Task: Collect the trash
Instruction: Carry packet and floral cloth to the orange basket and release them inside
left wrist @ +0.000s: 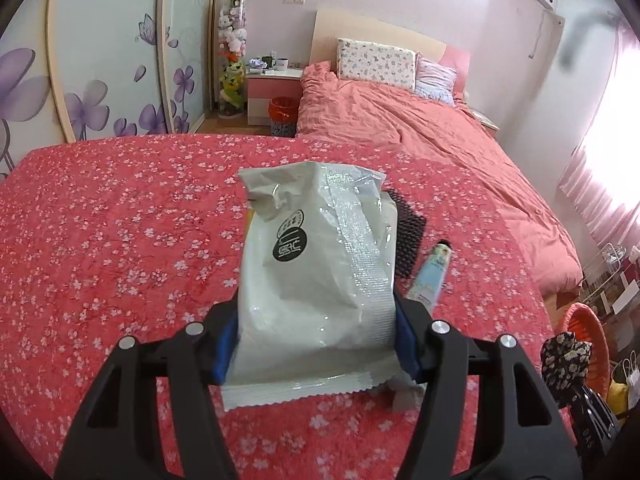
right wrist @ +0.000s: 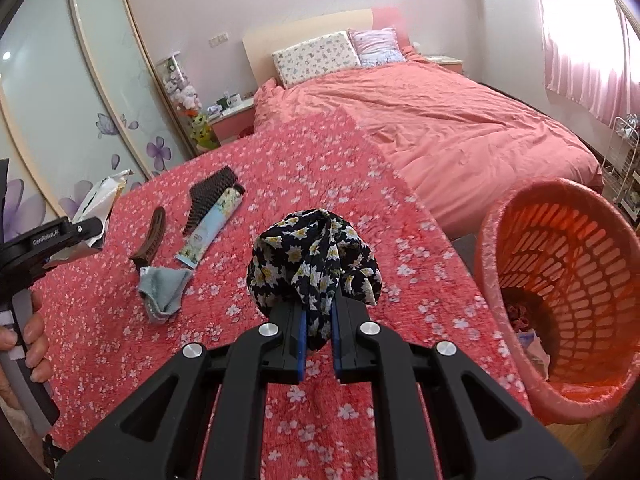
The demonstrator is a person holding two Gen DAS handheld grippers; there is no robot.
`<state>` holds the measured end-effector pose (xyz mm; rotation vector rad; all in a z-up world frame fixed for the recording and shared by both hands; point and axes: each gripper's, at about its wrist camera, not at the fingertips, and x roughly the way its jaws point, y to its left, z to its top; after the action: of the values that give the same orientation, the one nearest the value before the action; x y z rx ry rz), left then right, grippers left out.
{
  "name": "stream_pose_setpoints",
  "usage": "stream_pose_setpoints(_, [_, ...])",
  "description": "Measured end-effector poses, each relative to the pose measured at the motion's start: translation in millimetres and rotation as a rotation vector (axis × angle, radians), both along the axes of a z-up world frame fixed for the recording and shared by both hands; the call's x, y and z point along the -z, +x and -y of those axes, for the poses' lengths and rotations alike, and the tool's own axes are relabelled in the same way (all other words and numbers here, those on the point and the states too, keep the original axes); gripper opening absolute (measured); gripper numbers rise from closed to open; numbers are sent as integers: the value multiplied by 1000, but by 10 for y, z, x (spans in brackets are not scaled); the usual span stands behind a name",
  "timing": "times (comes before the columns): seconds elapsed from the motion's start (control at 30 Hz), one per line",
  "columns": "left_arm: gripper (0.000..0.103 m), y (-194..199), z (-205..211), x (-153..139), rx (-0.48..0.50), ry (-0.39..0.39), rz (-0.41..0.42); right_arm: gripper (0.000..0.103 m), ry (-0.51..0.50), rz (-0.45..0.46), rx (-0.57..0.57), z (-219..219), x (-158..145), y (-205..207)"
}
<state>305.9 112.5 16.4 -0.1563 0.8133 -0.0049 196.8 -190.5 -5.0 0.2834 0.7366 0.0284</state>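
My left gripper (left wrist: 316, 344) is shut on the lower part of a white plastic snack bag (left wrist: 316, 248), lifted above the red flowered cover (left wrist: 120, 240). The same bag (right wrist: 100, 200) shows at the left edge of the right wrist view, in the left gripper (right wrist: 60, 236) held by a person's hand. My right gripper (right wrist: 318, 336) is shut on a bunched black cloth with yellow-white flowers (right wrist: 316, 256), raised over the cover to the left of an orange slatted bin (right wrist: 516, 216) lined with plastic. The bin has some scraps at its bottom.
On the cover lie a black comb (right wrist: 210, 196), a pale blue tube (right wrist: 212, 228), a brown hair clip (right wrist: 150, 240) and a grey-blue rag (right wrist: 164, 288). A bed with a pink duvet (right wrist: 440, 128) stands behind. A second small bin (left wrist: 283, 114) sits by the nightstand.
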Motion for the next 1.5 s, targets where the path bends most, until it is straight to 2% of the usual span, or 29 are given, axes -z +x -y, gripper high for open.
stream_pose_setpoints(0.37, [61, -448, 603, -286, 123, 4, 46, 9, -7, 98, 84, 412, -387, -423])
stream_pose_setpoints(0.7, [61, -856, 1670, -286, 328, -23, 54, 9, -28, 136, 202, 991, -489, -731])
stream_pose_setpoints(1.1, [61, -1180, 2934, -42, 578, -69, 29, 9, 4, 130, 318, 1675, -346, -881])
stream_pose_setpoints(1.5, [61, -1065, 3642, 336, 686, -76, -36, 9, 50, 114, 369, 2075, -173, -866])
